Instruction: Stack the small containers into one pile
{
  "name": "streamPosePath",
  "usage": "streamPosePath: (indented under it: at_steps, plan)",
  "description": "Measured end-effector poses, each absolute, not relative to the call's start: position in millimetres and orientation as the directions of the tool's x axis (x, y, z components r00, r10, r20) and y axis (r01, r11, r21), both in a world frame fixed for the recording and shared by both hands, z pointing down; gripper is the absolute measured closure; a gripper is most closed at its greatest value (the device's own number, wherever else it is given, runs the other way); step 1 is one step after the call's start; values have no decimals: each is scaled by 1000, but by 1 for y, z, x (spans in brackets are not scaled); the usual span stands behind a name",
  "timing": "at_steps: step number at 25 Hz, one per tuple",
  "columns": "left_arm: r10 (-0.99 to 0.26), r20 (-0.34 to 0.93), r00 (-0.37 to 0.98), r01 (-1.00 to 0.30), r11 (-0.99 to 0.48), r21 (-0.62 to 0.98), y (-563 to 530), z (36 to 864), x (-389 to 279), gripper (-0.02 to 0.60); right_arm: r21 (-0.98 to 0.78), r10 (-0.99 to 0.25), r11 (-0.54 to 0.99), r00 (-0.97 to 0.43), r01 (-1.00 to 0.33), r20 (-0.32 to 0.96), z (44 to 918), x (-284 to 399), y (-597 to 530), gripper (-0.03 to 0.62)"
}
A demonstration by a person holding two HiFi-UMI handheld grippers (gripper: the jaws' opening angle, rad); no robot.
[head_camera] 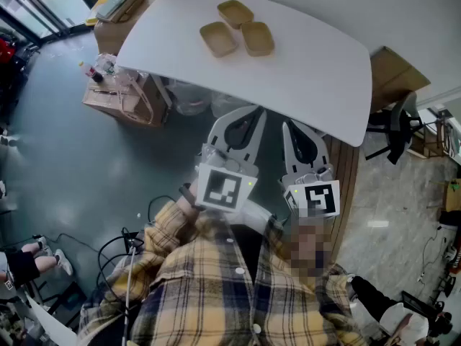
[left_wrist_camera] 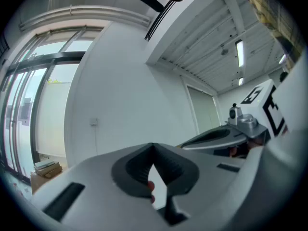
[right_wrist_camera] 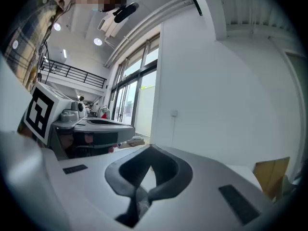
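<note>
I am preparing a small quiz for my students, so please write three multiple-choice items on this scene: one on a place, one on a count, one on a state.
1. Where do the small containers lie?
A. on the floor
B. on the white table
C. on a chair

2. How many small containers are there?
A. two
B. three
C. five

3. How do the jaws of the right gripper stand?
A. shut, with nothing between them
B. wide open
C. shut on a container

Answers:
1 B: the head view shows them close together on the table's far part.
2 B: three tan ones lie there, none stacked on another.
3 A: in the right gripper view the tips meet and nothing is between them.
</note>
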State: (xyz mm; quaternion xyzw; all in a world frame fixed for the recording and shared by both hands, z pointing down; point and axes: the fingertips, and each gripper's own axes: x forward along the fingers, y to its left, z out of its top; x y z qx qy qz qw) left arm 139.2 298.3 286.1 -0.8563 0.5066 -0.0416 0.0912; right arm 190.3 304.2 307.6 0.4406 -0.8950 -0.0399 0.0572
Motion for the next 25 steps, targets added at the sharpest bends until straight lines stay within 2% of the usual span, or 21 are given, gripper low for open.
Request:
streamPosePath:
  at_steps: [25]
  plan:
    - [-906,-36,421,-887,-403,-226,325,288,143,563,98,-752,659,-658,-746,48,311,201,330,579]
